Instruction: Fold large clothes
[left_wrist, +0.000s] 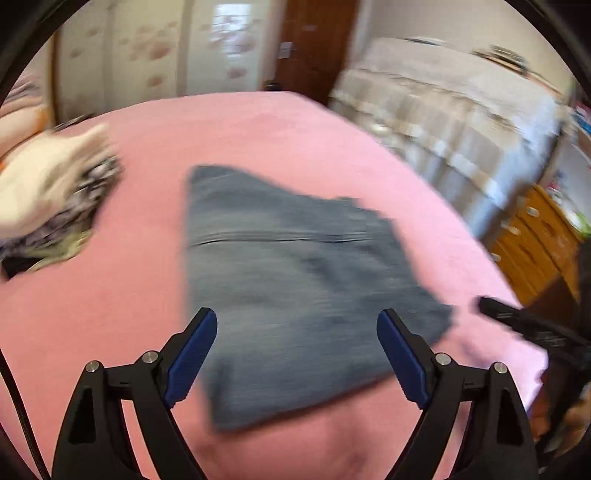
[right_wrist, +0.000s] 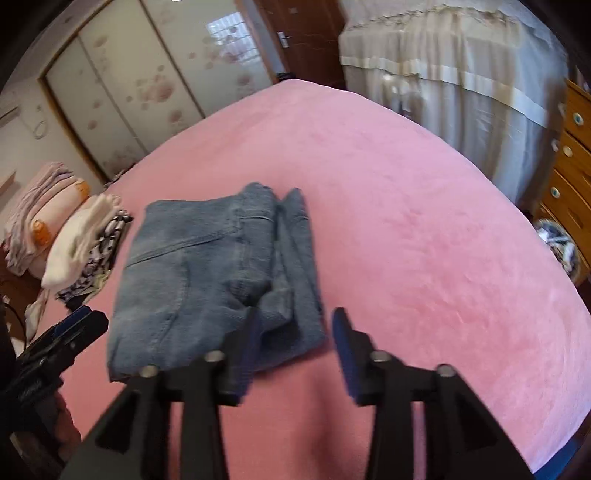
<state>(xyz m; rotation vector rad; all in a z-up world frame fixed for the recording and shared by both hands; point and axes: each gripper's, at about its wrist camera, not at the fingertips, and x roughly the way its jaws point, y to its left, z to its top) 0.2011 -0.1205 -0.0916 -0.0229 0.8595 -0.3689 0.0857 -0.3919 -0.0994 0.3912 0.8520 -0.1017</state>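
While both grippers are angled down over the bed, the scene is set out as follows.

Left gripper (left_wrist: 297, 332): jaws spread wide, nothing clasped; held above the near edge of the jeans.
Right gripper (right_wrist: 295, 332): jaws partly parted, released; the left finger is seen just over the jeans' near right corner (contact cannot be told).
Jeans (right_wrist: 207, 273): one pair, folded into a compact bundle, lying flat on the bed.
Clothes pile (right_wrist: 85, 251): one heap (white on top, patterned beneath), left of the jeans.
Bed (right_wrist: 424, 240): covered in pink.
Room: wardrobe (right_wrist: 122, 99), brown door (right_wrist: 303, 33), wooden drawers (right_wrist: 569, 166).
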